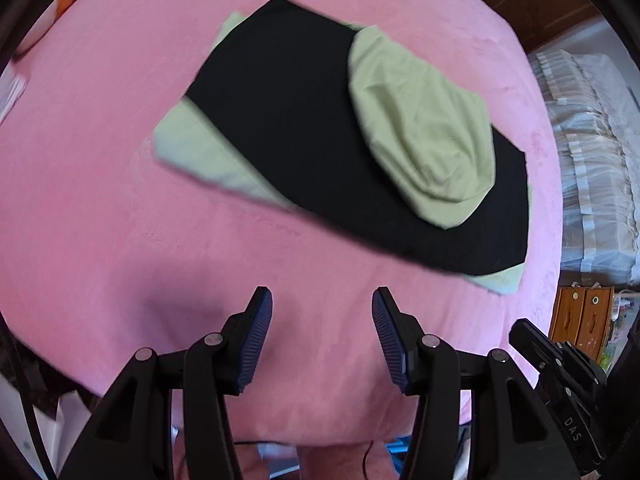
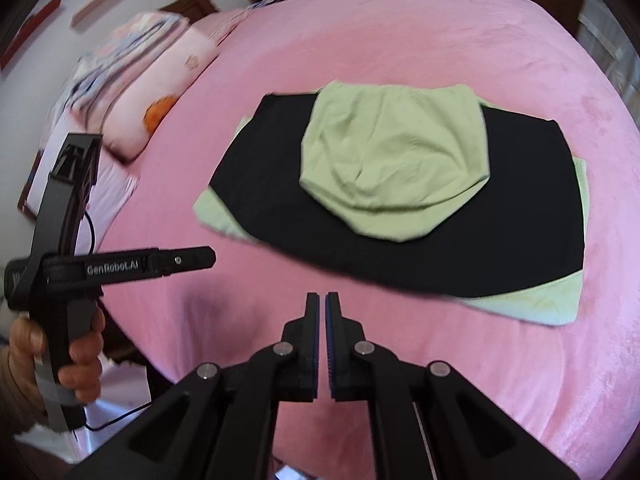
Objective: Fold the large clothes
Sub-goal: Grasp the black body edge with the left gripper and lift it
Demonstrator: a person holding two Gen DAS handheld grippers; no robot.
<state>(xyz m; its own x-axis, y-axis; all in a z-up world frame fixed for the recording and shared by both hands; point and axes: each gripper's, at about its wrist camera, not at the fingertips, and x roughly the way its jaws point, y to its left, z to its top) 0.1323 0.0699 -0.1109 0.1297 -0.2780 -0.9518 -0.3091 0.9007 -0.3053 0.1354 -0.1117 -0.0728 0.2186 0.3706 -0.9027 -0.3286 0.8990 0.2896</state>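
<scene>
A folded black garment (image 1: 304,120) (image 2: 400,248) lies flat on the pink bedspread (image 1: 88,184) (image 2: 500,380). Its pale green hood (image 1: 420,140) (image 2: 396,160) rests on top, and green edges stick out beneath it. My left gripper (image 1: 323,294) hovers over bare bedspread on the near side of the garment, open, with nothing between its ribbed pads. My right gripper (image 2: 322,296) is shut and empty, also clear of the near edge of the garment. In the right wrist view a hand (image 2: 80,360) holds the left gripper's handle (image 2: 64,280) at the left.
Pink patterned pillows (image 2: 152,80) lie at the bed's far left. White lace fabric (image 1: 592,152) and wooden boxes (image 1: 580,312) stand past the bed's right edge. Dark wooden furniture (image 1: 540,4) is behind. A black cable (image 2: 90,232) hangs by the left gripper.
</scene>
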